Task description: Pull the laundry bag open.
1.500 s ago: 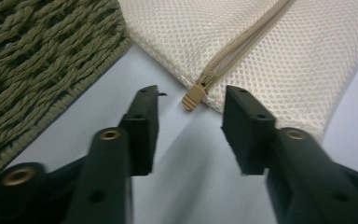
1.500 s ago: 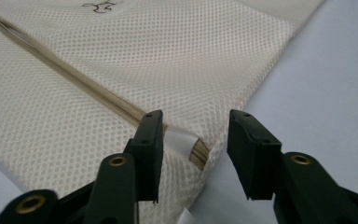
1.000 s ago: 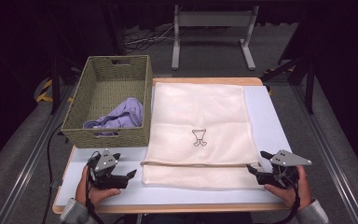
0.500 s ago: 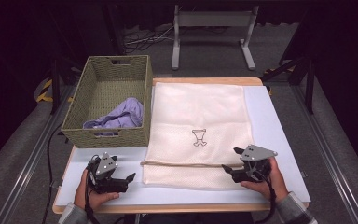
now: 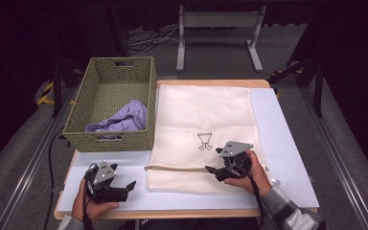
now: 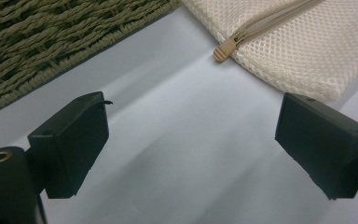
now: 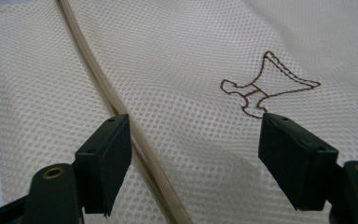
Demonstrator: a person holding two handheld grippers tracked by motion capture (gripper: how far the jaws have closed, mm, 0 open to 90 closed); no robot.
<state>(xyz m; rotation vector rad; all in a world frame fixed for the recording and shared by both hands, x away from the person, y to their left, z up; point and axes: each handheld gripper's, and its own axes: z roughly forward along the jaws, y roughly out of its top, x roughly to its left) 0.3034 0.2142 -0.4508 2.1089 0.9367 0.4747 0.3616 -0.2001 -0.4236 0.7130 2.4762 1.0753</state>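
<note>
Black jaws of the left gripper stand spread over bare table at the near left corner, holding nothing; in the left gripper view the tan zip pull lies ahead of them at about one o'clock, apart from both pads, at the corner of the mesh laundry bag. Farther in and to the right, the right gripper hangs over the bag's near part, its jaws also wide and empty, pointing toward nine o'clock in the high view. Its own view shows the zip line running from about eleven o'clock down between the jaws, closer to the left-hand one, with the brown stitched emblem just beyond the other. The zip's long axis runs roughly three to nine o'clock across the table, pull end at nine, so the left gripper seems nearer the pull and the right nearer the zip's middle. The bag itself stretches from six toward twelve. Beyond, at ten o'clock, the woven basket holds a lilac garment.
</note>
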